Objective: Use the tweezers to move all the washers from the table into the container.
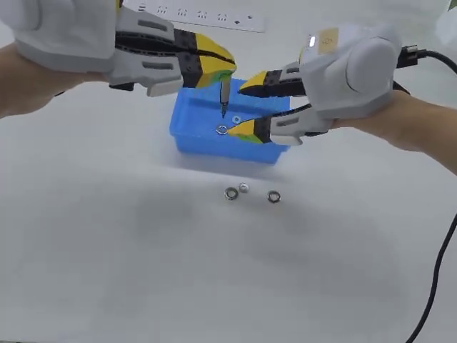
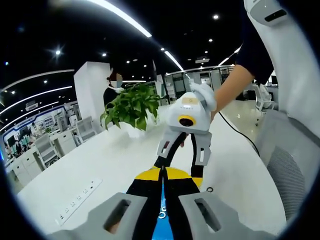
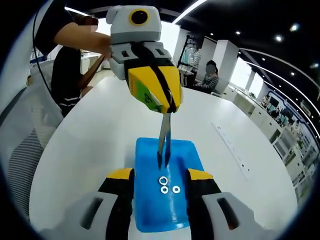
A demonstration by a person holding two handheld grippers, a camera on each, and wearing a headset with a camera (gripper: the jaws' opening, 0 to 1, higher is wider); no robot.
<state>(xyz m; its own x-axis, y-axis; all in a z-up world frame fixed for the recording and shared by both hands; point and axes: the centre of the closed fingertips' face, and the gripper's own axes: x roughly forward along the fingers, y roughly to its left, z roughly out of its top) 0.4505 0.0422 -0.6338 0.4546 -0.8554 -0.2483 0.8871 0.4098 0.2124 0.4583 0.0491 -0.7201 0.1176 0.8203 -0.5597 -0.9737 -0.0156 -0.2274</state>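
Head view shows a white counter with a shallow blue container standing on it; near its front wall, out on the bare surface, lie three washers, small flat rings, two of them dark silver and the middle one paler, close together but not touching; the left tongs reach in from the upper left, their yellow tips pressed together on a pair of slim grey tweezers that point straight down into the container; the right tongs come in from the right with their tips spread apart, one above the other, over the container's near right corner, gripping nothing; right gripper view looks down between those spread tips onto the container's blue floor, where three more small pale rings lie in a tight cluster; the tweezers' points hang just above that cluster, slightly parted.
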